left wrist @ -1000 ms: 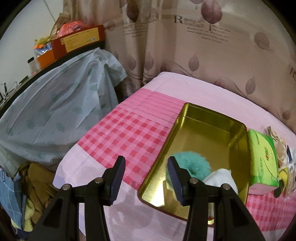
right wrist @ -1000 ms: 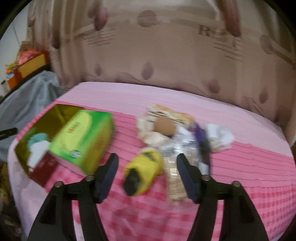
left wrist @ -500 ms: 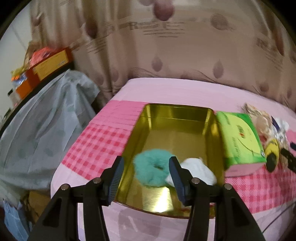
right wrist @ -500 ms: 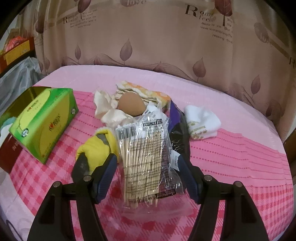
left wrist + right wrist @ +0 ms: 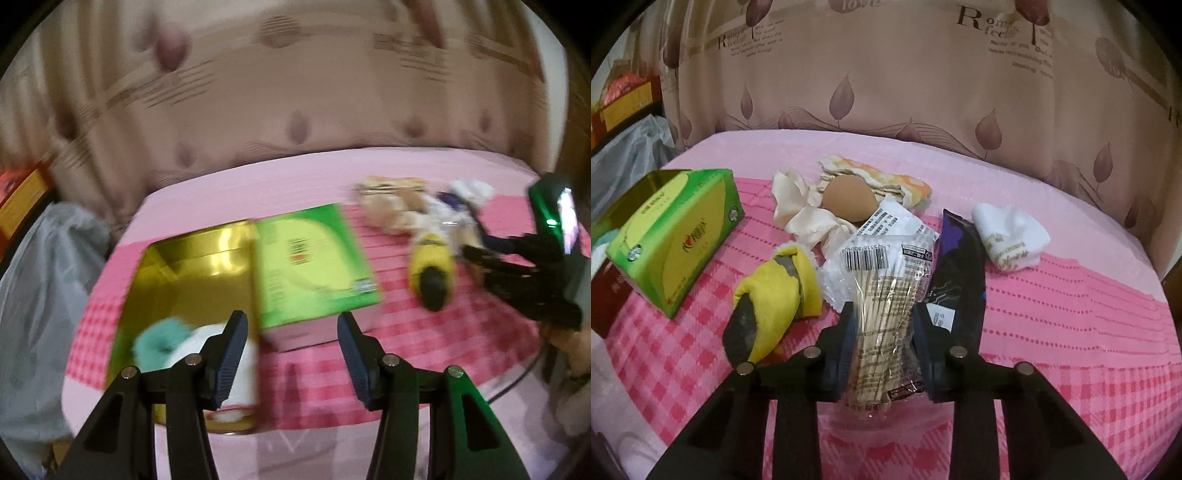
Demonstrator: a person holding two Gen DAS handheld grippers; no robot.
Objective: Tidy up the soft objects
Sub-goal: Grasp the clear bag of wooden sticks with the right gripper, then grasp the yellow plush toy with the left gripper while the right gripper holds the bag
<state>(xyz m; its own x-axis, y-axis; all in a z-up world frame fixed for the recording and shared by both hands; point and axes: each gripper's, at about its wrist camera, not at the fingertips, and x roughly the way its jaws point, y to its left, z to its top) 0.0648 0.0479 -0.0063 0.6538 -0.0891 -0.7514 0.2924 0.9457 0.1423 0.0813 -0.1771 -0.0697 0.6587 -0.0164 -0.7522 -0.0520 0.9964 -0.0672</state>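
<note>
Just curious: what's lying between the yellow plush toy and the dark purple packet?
A clear bag of wooden sticks, squeezed in the right gripper, seen from the right wrist.

Crinkly clear plastic packet (image 5: 882, 295) of wooden sticks between my pads (glossy stuff), shiny gold metal tin (image 5: 195, 258), woven cloth tablecloth (image 5: 1071, 314).

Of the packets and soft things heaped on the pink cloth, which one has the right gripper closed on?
The clear packet of wooden sticks. The right gripper pinches it from both sides, while the yellow soft toy and dark purple packet lie untouched beside it.
</note>
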